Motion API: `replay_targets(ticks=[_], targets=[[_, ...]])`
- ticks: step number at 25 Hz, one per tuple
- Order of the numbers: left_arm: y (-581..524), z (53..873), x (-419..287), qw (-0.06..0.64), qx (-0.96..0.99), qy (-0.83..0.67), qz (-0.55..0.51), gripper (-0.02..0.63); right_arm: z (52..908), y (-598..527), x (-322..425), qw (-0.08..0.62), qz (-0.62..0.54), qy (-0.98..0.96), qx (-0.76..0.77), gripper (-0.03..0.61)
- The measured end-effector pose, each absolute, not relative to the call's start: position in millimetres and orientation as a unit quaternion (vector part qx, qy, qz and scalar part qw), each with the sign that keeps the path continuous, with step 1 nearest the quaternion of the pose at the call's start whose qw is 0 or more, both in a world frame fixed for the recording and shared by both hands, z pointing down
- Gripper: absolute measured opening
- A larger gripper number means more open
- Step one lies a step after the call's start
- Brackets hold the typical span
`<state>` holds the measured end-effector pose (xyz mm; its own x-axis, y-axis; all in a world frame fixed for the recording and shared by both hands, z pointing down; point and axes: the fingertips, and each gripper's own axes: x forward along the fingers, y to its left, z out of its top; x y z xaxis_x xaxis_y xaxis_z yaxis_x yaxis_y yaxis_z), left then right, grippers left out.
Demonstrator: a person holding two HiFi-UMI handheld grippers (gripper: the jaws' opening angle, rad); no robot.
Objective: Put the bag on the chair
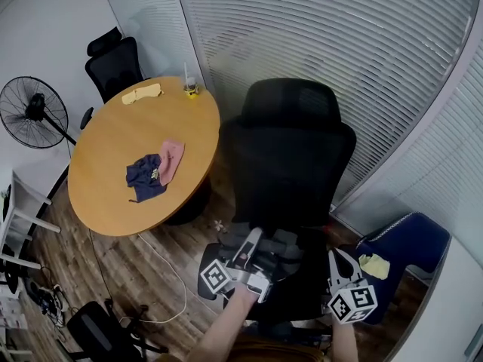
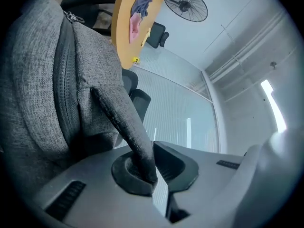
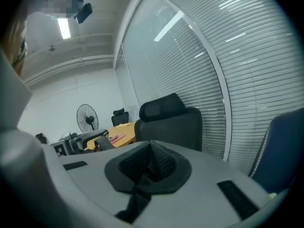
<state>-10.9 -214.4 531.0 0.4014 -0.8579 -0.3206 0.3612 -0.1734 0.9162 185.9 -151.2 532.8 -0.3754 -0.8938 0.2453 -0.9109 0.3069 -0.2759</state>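
A grey fabric bag [image 1: 285, 246] hangs between my two grippers, just over the seat of the black office chair [image 1: 290, 164]. My left gripper [image 1: 255, 241] is shut on one of the bag's grey straps [image 2: 128, 127]. The bag's zipped body [image 2: 42, 80] fills the left of the left gripper view. My right gripper [image 1: 333, 256] is shut on a dark strap [image 3: 137, 198] that drops from between its pads. In the right gripper view the chair [image 3: 171, 122] stands straight ahead, backrest upright.
A round wooden table [image 1: 113, 194] stands to the left with navy [image 1: 145, 176], pink [image 1: 172, 157] and yellow [image 1: 142, 93] cloths on it. A blue chair [image 1: 407, 243] is at the right, a floor fan [image 1: 34, 111] and a second black chair [image 1: 113, 66] at the far left. Glass walls with blinds stand behind.
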Motion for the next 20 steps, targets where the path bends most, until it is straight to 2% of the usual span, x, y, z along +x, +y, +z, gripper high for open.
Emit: replay_targets(ticks=[20], targets=[[-253.8,557.2,28.0,0.621,0.588,-0.204,-0.477,0.026,561.2,-182.4,205.7,0.041,0.218,-0.797,0.561,0.012]])
